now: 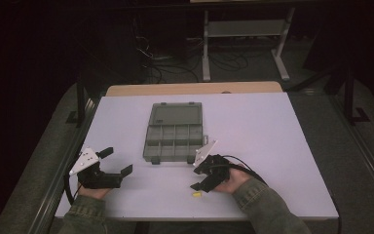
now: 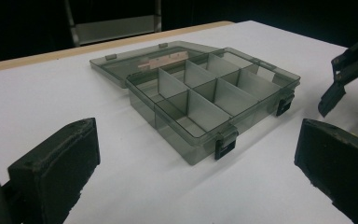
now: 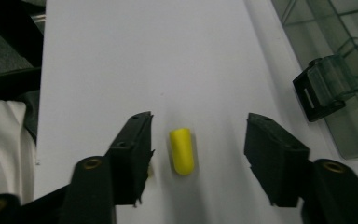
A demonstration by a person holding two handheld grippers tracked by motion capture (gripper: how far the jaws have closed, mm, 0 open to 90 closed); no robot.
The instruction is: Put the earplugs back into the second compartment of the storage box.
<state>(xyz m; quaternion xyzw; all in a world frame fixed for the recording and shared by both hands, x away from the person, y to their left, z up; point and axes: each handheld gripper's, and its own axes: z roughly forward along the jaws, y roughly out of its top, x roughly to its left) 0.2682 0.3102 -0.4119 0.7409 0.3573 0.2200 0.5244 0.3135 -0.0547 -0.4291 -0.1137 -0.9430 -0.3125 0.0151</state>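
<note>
At the near edge of the white table [image 1: 272,146], your right gripper [image 3: 198,140] stands over a small yellow earplug [image 3: 182,150], its jaws partway open on either side of the plug and touching neither flank of it; nothing is held. The plug lies flat on the table, and in the right gripper view its long axis runs straight away from the camera, parallel to the two jaws, with the blunt flat end pointing away and the rounded end toward the gripper's body. It sits nearer the jaw on that view's left than the one on the right. In the high view the earplug [image 1: 195,194] shows as a yellow speck just below the right gripper [image 1: 202,179], near the table's front edge and well short of the clear compartment box [image 1: 173,141], which lies open with its lid [image 1: 176,115] folded flat behind it. Your left gripper [image 1: 116,161] rests at the table's left with its jaws spread wide and empty, and its own view looks across at the box [image 2: 214,102] with its black latches [image 2: 225,144] facing you.
</note>
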